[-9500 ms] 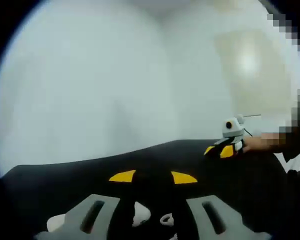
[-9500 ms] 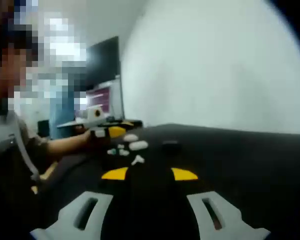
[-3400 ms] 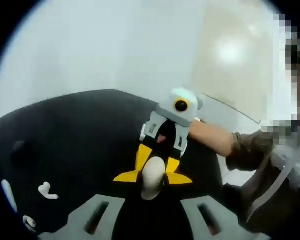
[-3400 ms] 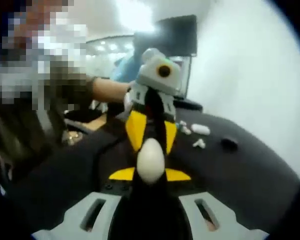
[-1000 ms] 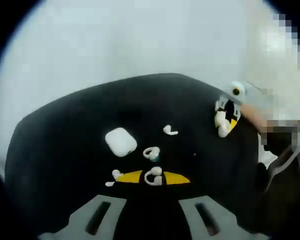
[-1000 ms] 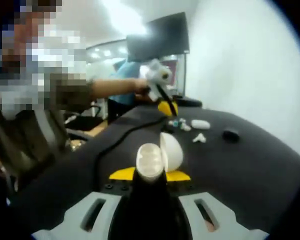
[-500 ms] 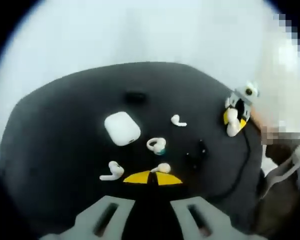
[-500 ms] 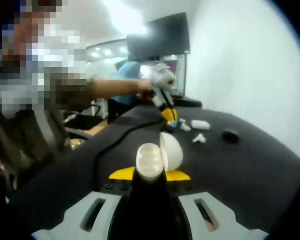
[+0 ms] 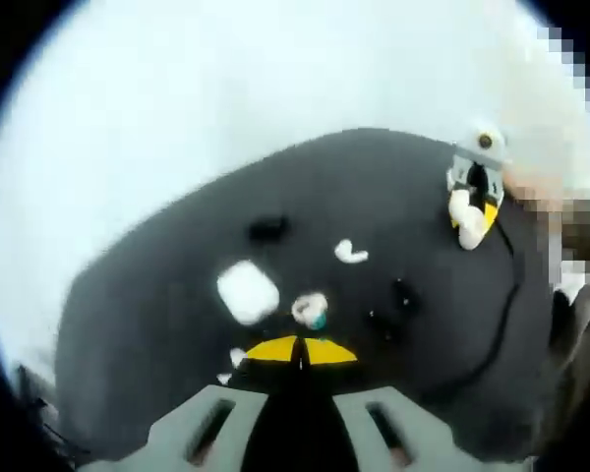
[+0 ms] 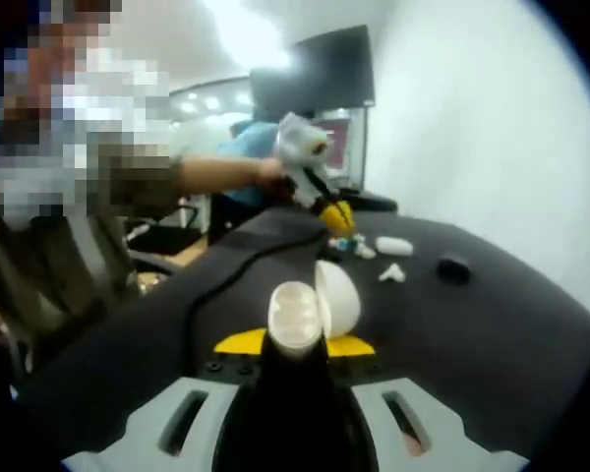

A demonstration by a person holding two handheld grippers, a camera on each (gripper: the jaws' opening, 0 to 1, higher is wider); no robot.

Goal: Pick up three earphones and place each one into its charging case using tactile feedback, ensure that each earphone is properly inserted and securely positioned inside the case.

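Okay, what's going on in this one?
A person works over a black table with two handheld grippers. The right gripper is shut on a white charging case with its lid flipped open. The left gripper, jaws together at the tips, hovers over loose white earphones beside a closed white case. No earphone is visibly in the open case.

Your table (image 9: 157, 295) is black. On it sit a white closed case (image 9: 247, 292), a white earphone (image 9: 350, 253) and a white earbud with a teal tip (image 9: 311, 310). Your right gripper (image 10: 295, 344), with yellow pads and grey jaws, clamps a white open charging case (image 10: 310, 305).
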